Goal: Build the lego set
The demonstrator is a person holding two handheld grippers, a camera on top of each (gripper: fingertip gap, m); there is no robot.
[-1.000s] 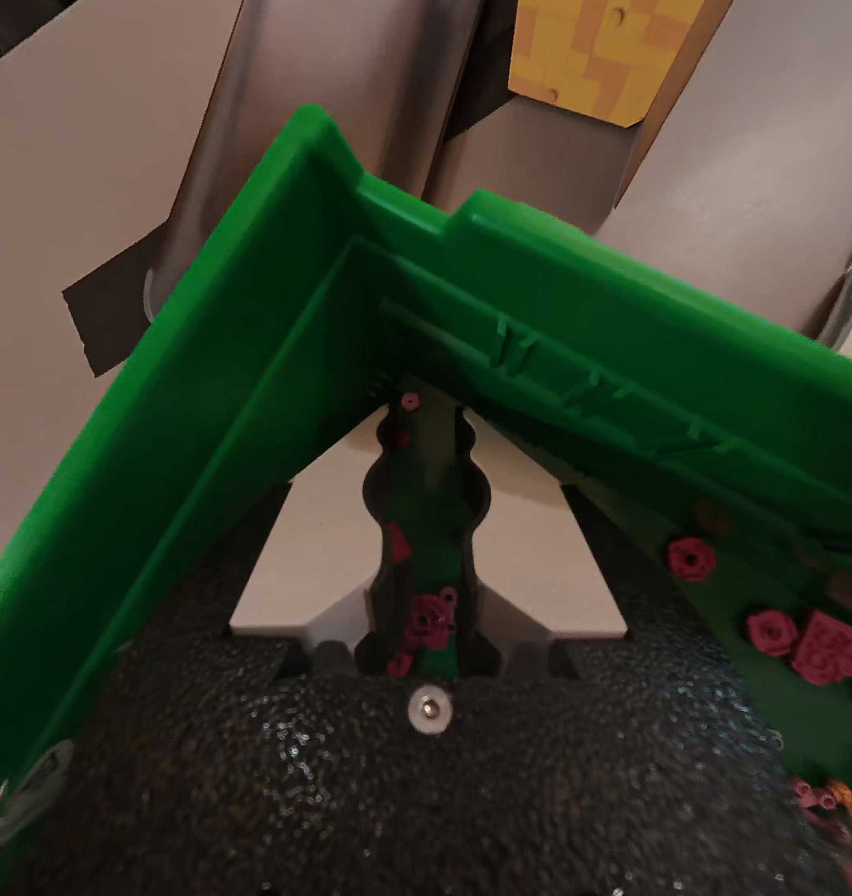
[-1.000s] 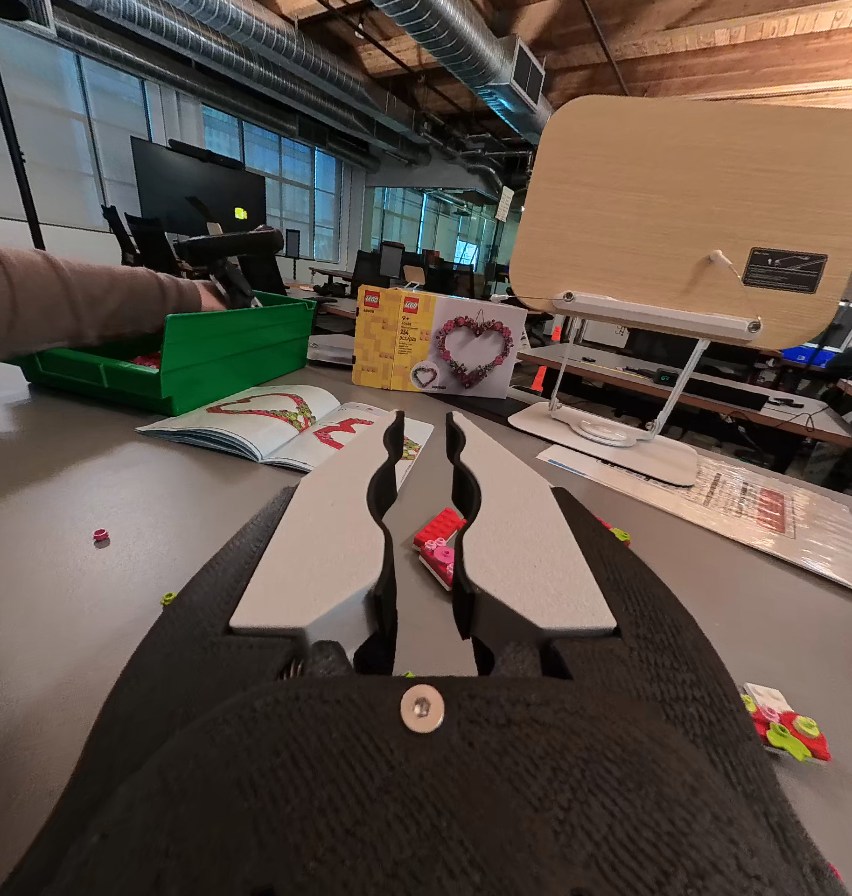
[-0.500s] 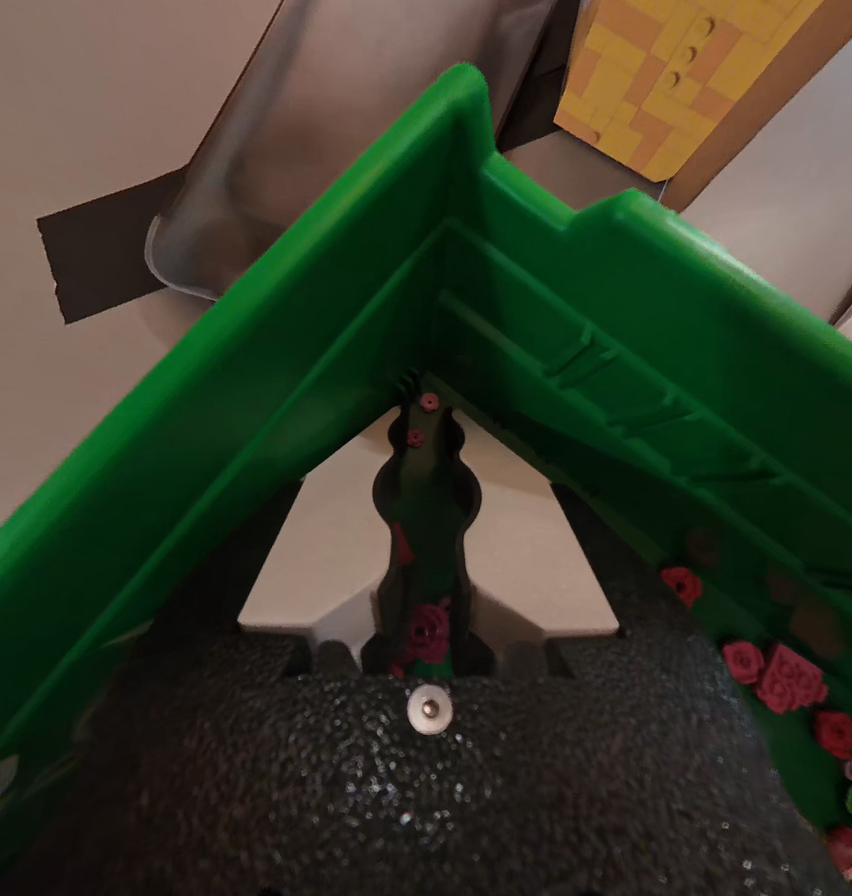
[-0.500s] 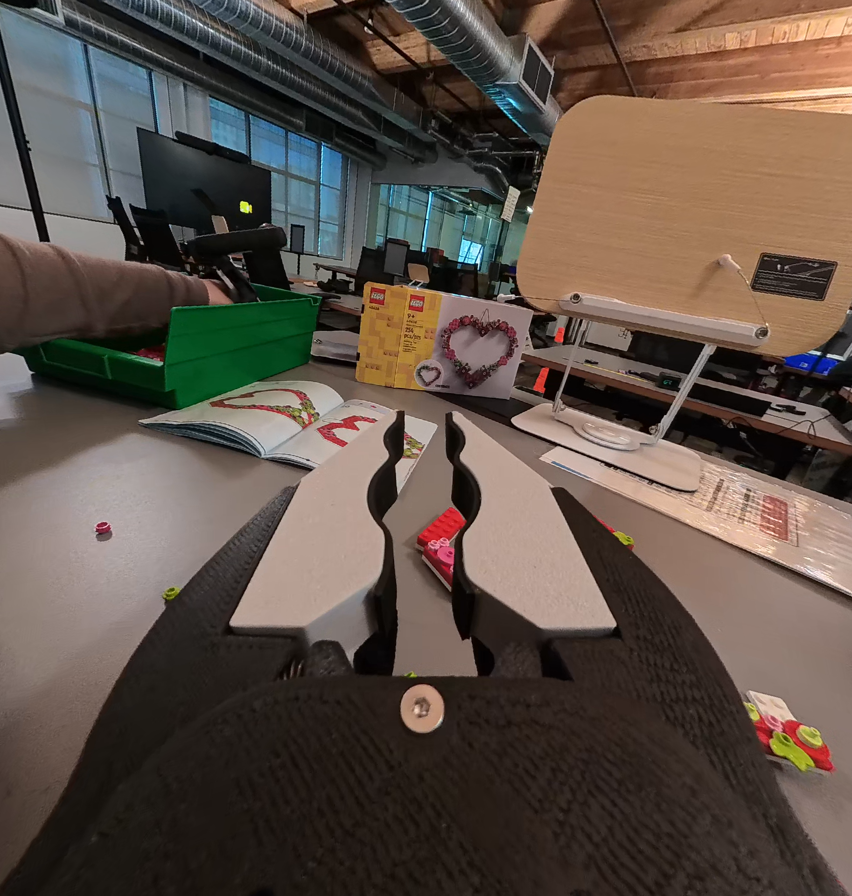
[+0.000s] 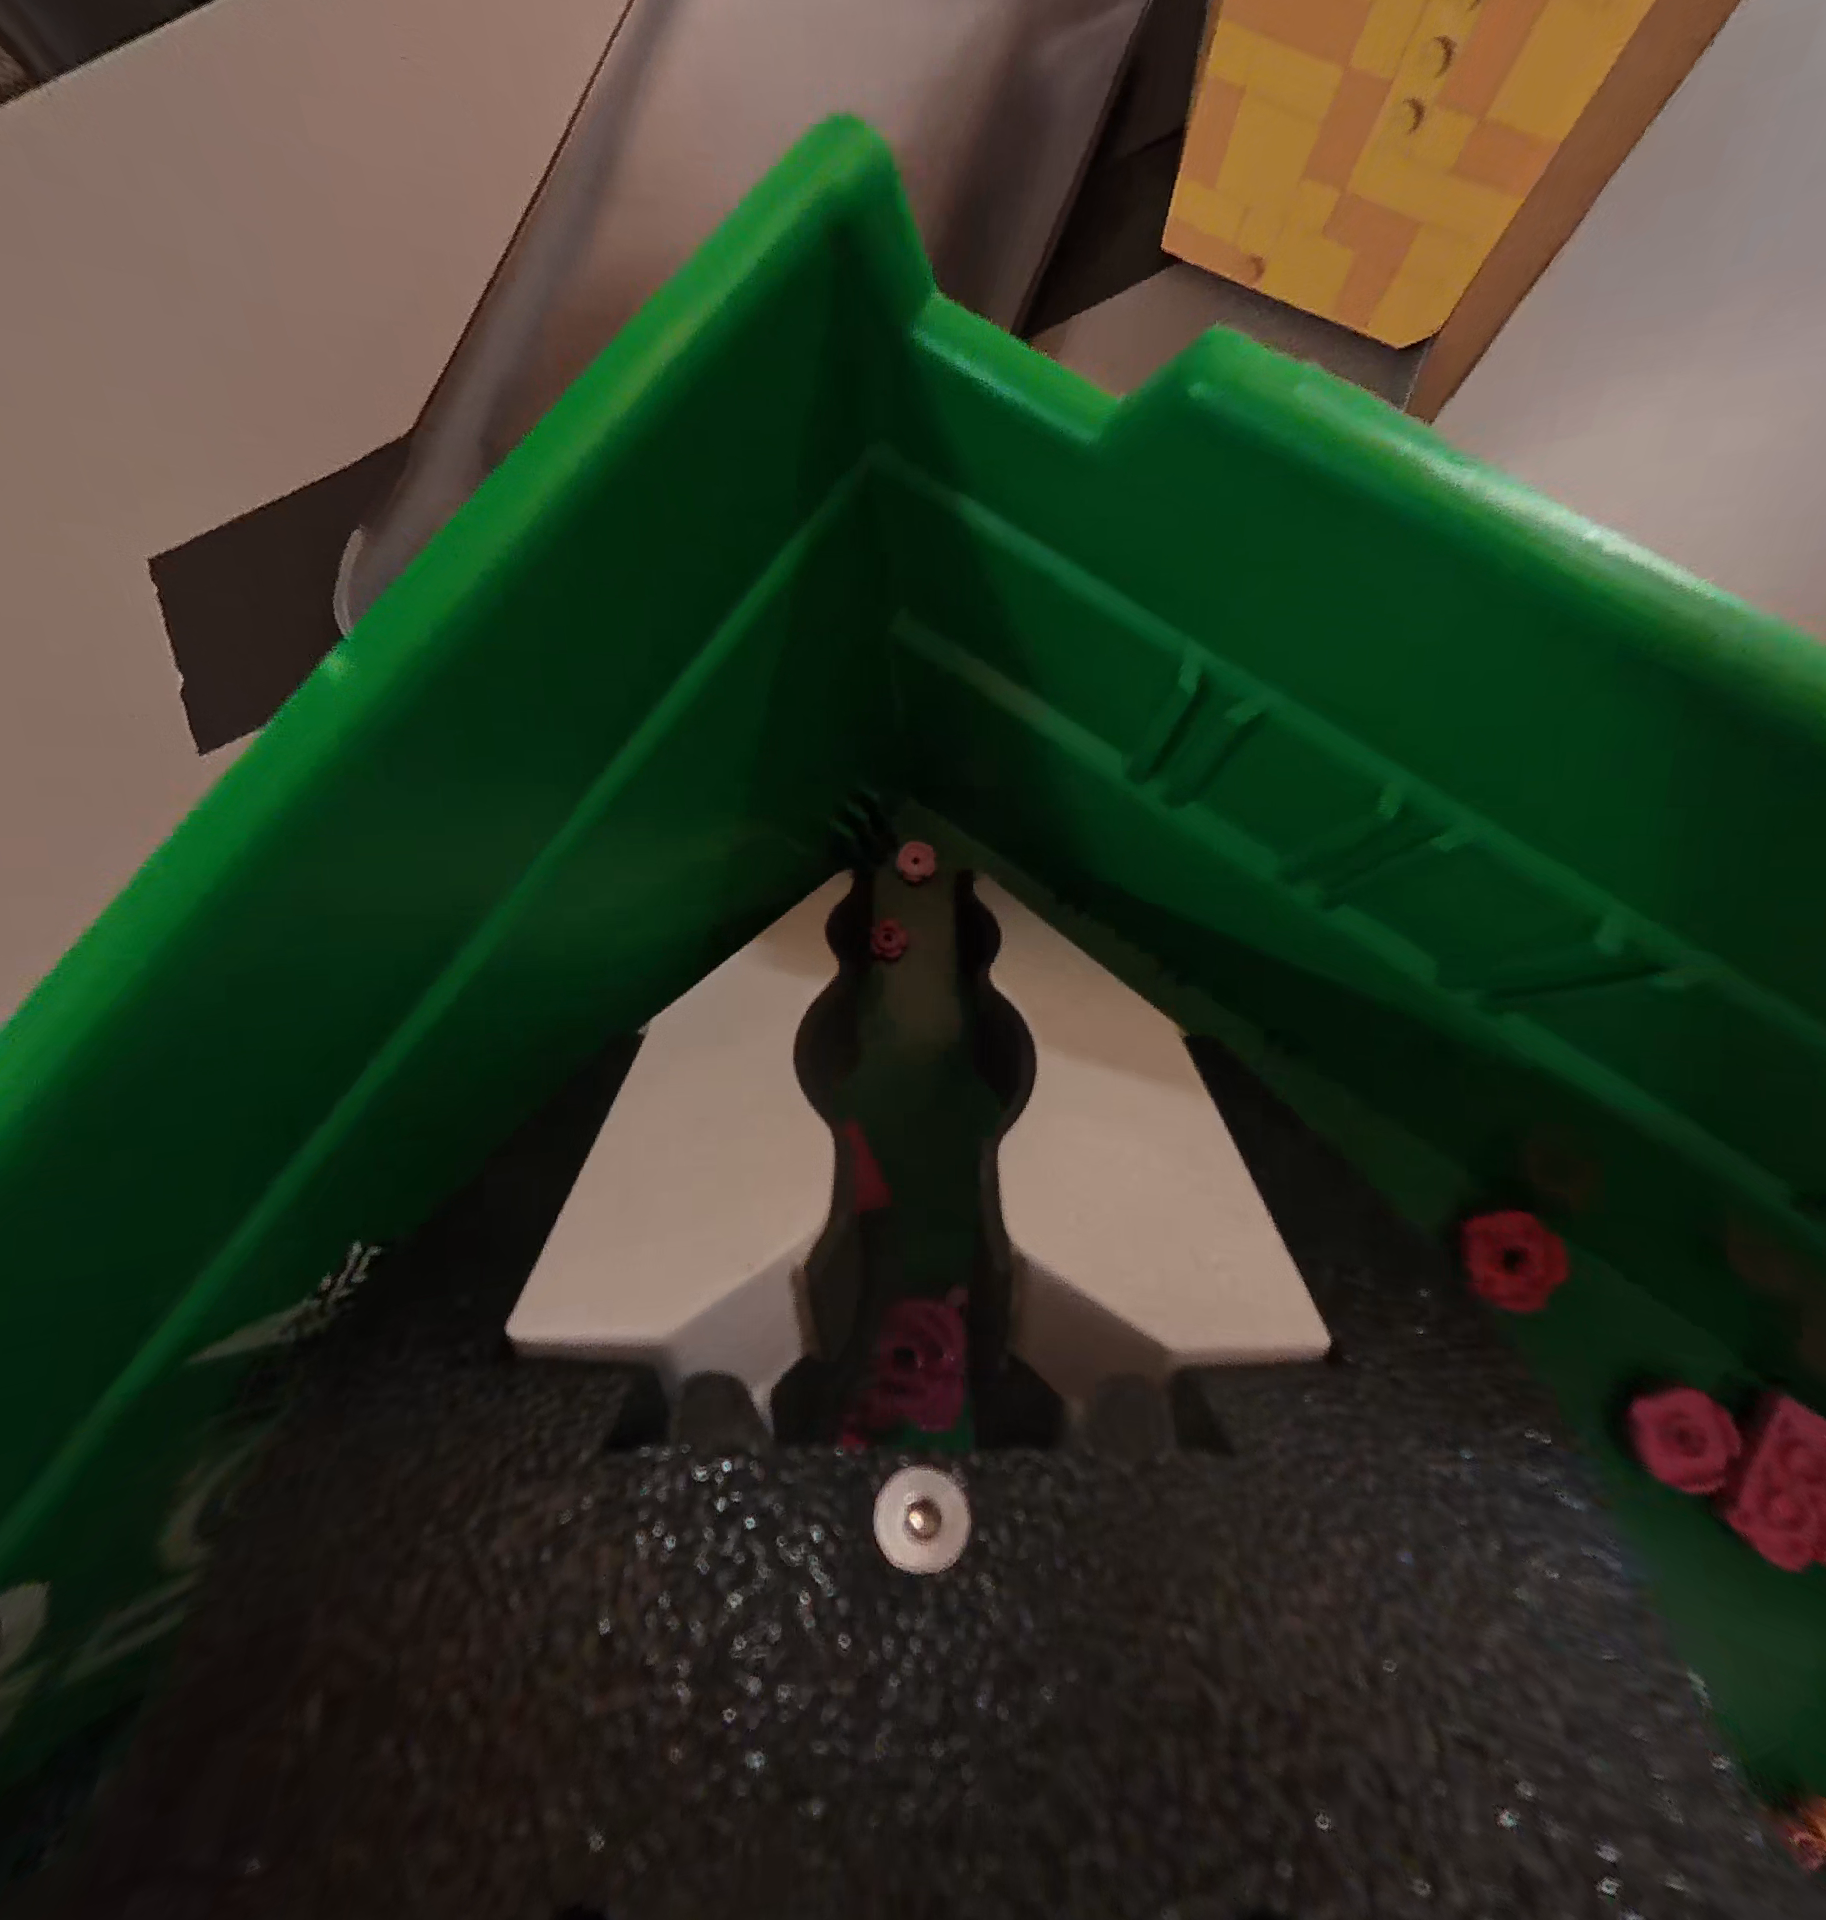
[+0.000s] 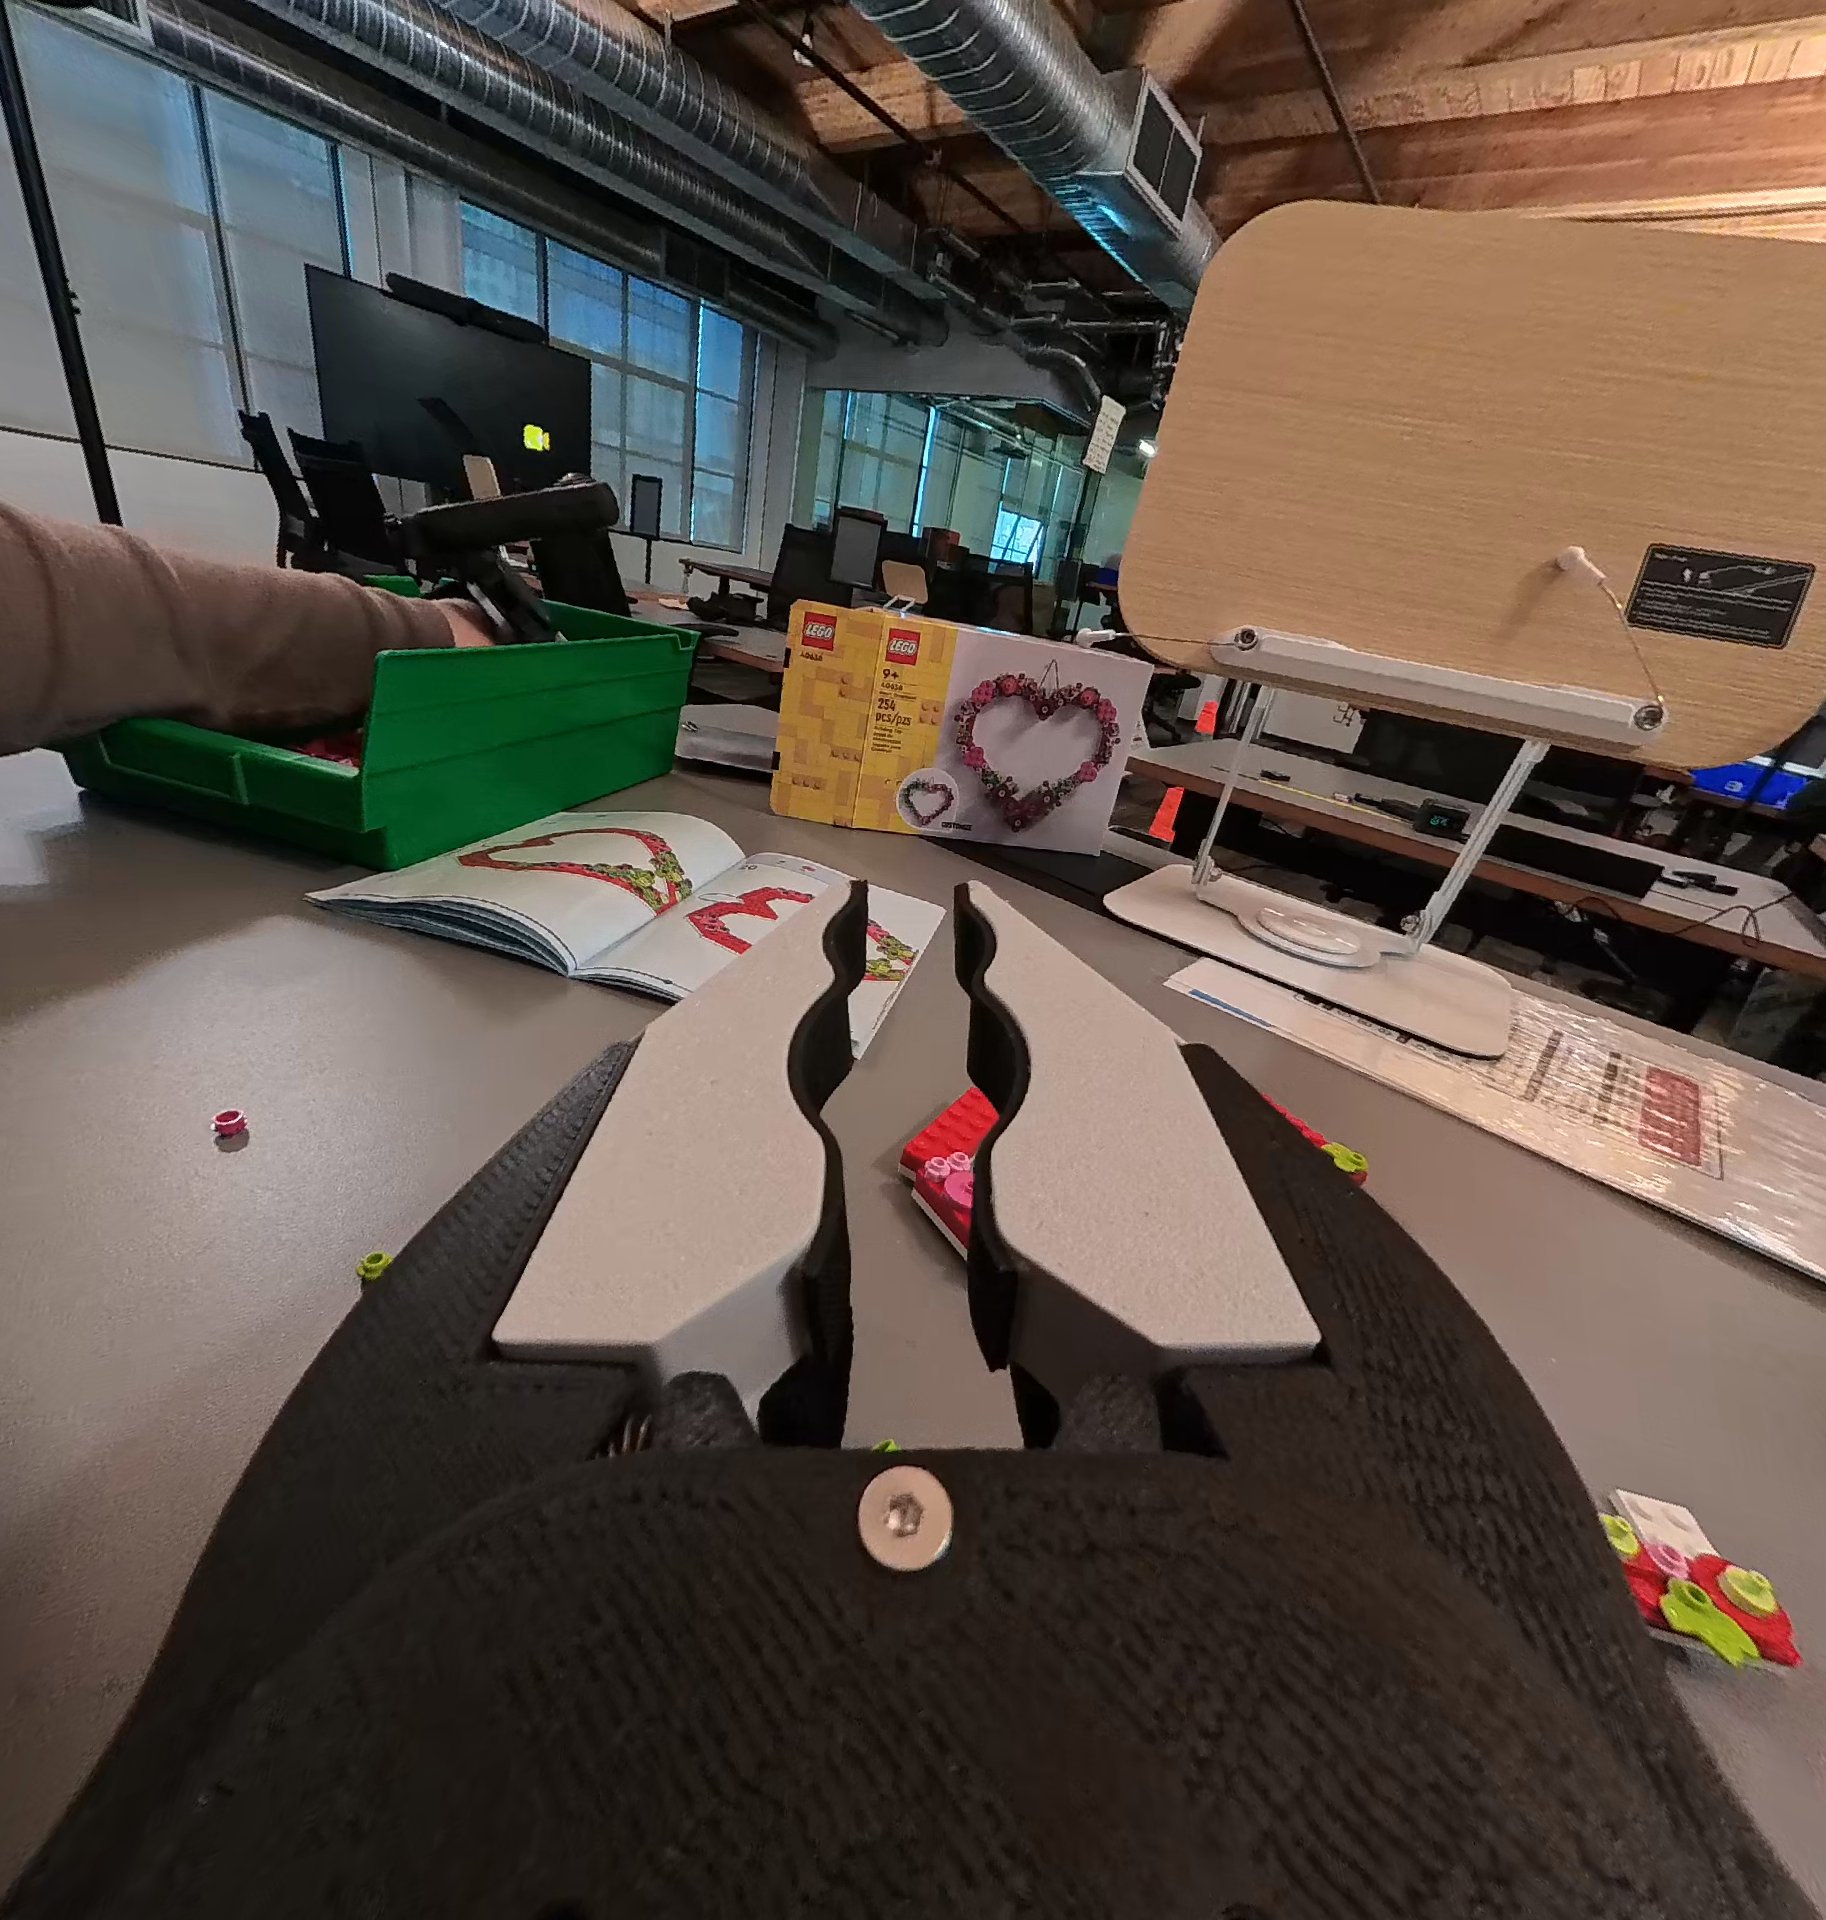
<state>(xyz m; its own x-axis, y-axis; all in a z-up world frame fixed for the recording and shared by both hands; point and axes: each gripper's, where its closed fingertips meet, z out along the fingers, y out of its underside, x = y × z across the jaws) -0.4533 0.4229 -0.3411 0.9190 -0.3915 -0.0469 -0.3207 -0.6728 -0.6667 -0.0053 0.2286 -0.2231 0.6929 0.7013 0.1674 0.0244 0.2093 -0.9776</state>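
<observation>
Deep inside the green bin (image 5: 618,748), the left gripper (image 5: 914,904) noses into its corner, jaws parted over small dark-red pieces (image 5: 917,860). Beside the bin on the grey table (image 6: 161,1039), the right gripper (image 6: 911,914) hovers released, the red plate assembly (image 6: 948,1132) beneath it, its long axis running away toward the booklet (image 6: 618,894).

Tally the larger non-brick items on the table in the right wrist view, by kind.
green bin: 1
open instruction booklet: 1
set box: 1
wooden book stand: 1
clear plastic sheet: 1
flat grey item between bin and box: 1
Total: 6
</observation>
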